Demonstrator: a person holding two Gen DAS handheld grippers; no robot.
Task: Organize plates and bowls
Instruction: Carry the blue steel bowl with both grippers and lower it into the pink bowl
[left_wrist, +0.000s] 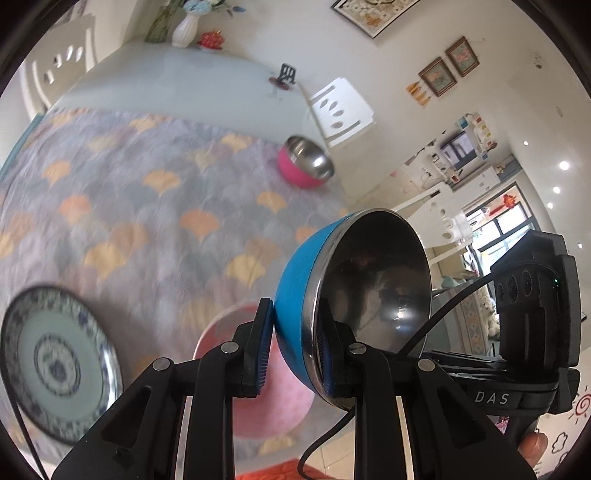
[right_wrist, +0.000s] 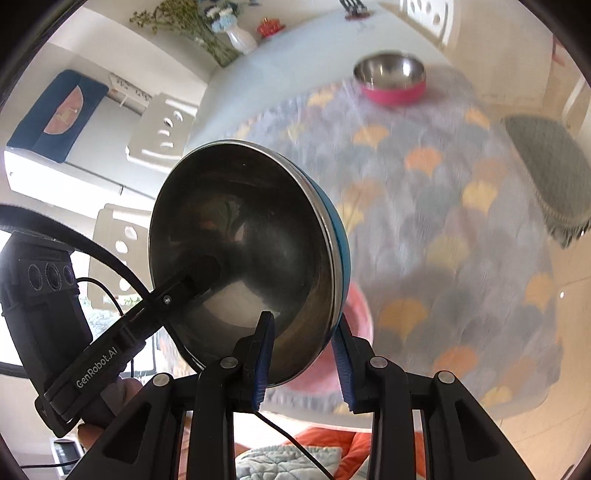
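While both my tools are up off the bench (left_wrist: 155, 81), my left hand-held gripper (left_wrist: 295, 347) and my right hand-held gripper (right_wrist: 303, 354) each pinch the rim of the same blue bowl (left_wrist: 299, 288), tipped on its side. Patterned plate (left_wrist: 55, 365) sits far left, pink plate (left_wrist: 266, 398) underneath, pink bowl (left_wrist: 304, 162) farther back right.

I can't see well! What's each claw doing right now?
Left claw: closed on the blue bowl's rim.
Right claw: closed on the same blue bowl's rim.
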